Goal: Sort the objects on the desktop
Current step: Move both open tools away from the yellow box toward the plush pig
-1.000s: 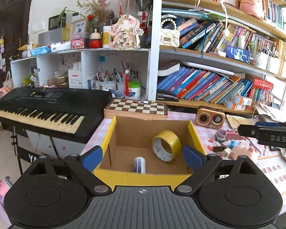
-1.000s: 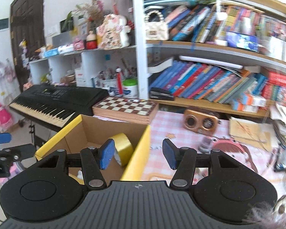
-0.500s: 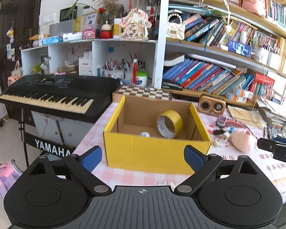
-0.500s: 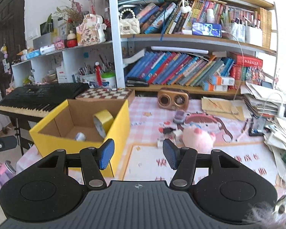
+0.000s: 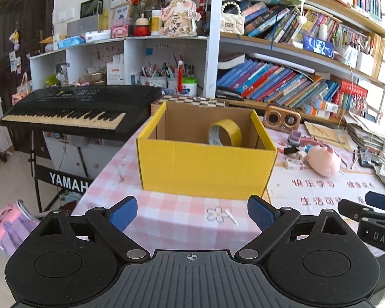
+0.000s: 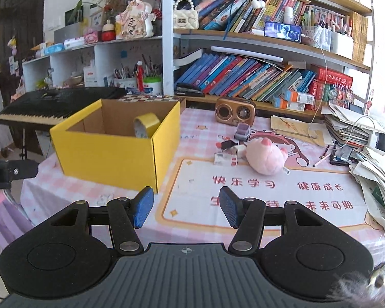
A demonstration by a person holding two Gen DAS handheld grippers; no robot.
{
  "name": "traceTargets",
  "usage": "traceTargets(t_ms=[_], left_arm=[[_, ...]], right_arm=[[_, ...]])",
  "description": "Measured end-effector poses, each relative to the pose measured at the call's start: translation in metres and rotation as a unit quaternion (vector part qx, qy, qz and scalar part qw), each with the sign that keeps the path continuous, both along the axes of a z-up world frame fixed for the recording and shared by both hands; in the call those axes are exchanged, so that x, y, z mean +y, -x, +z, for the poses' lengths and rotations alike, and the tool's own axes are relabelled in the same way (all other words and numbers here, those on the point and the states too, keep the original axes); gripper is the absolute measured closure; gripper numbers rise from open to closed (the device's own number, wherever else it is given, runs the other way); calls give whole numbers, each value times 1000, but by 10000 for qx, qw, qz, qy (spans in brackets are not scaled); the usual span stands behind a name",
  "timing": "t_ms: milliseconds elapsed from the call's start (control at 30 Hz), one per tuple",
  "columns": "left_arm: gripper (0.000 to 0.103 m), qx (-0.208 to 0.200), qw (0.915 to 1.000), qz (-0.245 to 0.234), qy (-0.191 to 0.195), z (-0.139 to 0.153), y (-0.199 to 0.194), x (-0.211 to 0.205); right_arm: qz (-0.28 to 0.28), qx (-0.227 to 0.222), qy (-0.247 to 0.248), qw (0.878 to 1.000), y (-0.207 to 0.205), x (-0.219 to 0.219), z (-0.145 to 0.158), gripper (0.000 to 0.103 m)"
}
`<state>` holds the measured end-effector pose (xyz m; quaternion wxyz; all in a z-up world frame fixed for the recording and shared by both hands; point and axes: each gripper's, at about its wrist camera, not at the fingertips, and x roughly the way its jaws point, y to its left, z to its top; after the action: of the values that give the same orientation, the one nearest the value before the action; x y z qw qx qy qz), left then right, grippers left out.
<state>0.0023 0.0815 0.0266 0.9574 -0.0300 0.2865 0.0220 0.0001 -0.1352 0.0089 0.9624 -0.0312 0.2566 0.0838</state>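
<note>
A yellow cardboard box [image 5: 205, 169] stands open on the pink checked tablecloth; it also shows in the right wrist view [image 6: 110, 159]. A roll of yellow tape [image 5: 224, 133] leans inside it, also seen in the right wrist view [image 6: 146, 124]. A pink plush pig [image 6: 265, 155] lies right of the box with small items: a white pack [image 6: 225, 159], a black clip [image 6: 227, 144] and a purple stamp [image 6: 242, 131]. My left gripper [image 5: 191, 213] is open and empty, in front of the box. My right gripper [image 6: 186, 209] is open and empty, over the desk mat.
A wooden retro radio [image 6: 235, 110] stands behind the pig. A chessboard [image 5: 192, 100] lies behind the box. A black keyboard [image 5: 71, 110] stands left of the table. Stacked papers and cables [image 6: 356, 131] crowd the right edge. Bookshelves [image 6: 256, 77] fill the back.
Both grippers have pulled back from the box toward the table's near edge. The box now sits farther away and its inside bottom is hidden.
</note>
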Motion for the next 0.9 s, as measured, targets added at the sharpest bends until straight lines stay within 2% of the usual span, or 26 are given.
traceTargets(t_ms=[267,500,900], left_arm=[[8,151,9998,-100,-17,-11,10,-8],[8,266,9992,-304,-66,-17,18,-19],[8,313,9987,-394,1,-21,22,-20]], right_arm=[[83,147,43,9998,17,2,-11,48],[119,154,37,9998,24,4,-11,46],[138,184,109,9997,36,6,-11,43]])
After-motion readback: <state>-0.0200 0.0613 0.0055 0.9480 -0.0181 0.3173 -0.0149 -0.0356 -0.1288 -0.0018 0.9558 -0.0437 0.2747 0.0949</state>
